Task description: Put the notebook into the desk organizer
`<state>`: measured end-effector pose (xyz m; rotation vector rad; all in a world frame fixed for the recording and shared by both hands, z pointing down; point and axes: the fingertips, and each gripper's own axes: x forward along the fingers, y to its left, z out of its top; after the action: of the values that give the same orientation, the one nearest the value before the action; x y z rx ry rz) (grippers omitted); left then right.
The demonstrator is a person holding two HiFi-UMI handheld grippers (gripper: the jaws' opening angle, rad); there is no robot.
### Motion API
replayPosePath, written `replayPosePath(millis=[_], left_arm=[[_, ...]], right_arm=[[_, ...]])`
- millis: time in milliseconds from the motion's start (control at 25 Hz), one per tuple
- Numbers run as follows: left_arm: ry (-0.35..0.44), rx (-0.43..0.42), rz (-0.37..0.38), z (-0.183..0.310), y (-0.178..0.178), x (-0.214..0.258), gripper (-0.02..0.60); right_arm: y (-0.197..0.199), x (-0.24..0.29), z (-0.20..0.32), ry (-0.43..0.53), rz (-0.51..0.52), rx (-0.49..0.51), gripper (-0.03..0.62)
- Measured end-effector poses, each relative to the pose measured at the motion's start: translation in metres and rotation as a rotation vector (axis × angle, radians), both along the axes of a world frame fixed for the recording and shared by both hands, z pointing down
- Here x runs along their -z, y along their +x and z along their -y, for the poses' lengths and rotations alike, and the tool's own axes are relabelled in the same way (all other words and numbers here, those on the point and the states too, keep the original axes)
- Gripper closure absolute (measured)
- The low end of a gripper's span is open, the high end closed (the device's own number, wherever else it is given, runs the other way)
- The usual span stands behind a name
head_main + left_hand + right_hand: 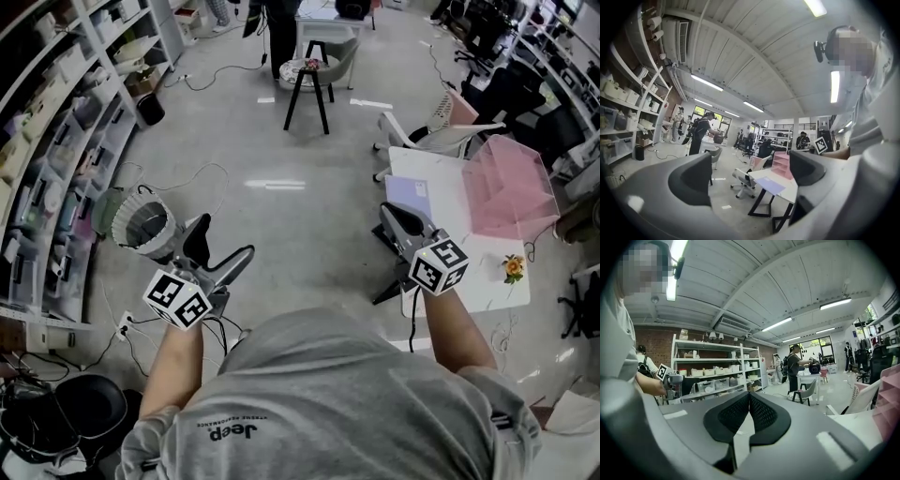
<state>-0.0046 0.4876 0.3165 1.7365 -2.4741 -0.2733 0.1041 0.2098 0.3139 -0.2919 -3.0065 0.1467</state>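
Note:
The lavender notebook (408, 199) lies flat at the near left end of the white table (450, 272). Behind it on the table stands the pink desk organizer (511, 187). My right gripper (386, 208) hovers at the table's left edge, just beside the notebook, with its jaws shut and nothing in them (749, 416). My left gripper (225, 239) hangs over the bare floor far left of the table, jaws wide open and empty. In the left gripper view (750, 173) the notebook (769, 185) and the organizer (782, 165) appear between the jaws, far off.
A small flower ornament (512, 268) sits on the table's near right. A white chair (431, 136) stands behind the table, a black stool (307, 84) farther back. Shelving (56, 141) lines the left wall; a waste basket (142, 225) and cables lie below.

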Motion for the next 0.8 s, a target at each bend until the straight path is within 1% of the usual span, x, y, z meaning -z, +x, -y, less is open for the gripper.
replayPosePath(millis=[80, 200, 320, 400, 560, 680, 800], left_arm=[[-0.003, 0.004, -0.006, 0.008, -0.001, -0.001, 0.025], [-0.013, -0.001, -0.013, 0.018, -0.011, -0.002, 0.011], [-0.019, -0.026, -0.011, 0.029, -0.028, -0.007, 0.009], [-0.018, -0.045, -0.02, 0.04, -0.046, -0.011, 0.009], [0.01, -0.111, -0.028, 0.068, -0.104, -0.023, 0.009], [0.034, -0.177, -0.028, 0.094, -0.162, -0.024, 0.009], [0.047, -0.251, -0.034, 0.123, -0.224, -0.022, 0.009]], right_arm=[[0.002, -0.002, 0.014, -0.005, 0.0, -0.007, 0.591], [-0.005, -0.003, 0.028, -0.016, 0.003, -0.022, 0.589], [-0.02, -0.006, 0.037, -0.022, 0.002, -0.036, 0.589], [-0.034, -0.008, 0.041, -0.017, -0.001, -0.042, 0.589], [-0.071, -0.012, 0.053, 0.01, -0.002, -0.068, 0.589], [-0.111, -0.009, 0.067, 0.026, 0.014, -0.116, 0.589], [-0.158, -0.007, 0.084, 0.017, 0.024, -0.184, 0.589]])
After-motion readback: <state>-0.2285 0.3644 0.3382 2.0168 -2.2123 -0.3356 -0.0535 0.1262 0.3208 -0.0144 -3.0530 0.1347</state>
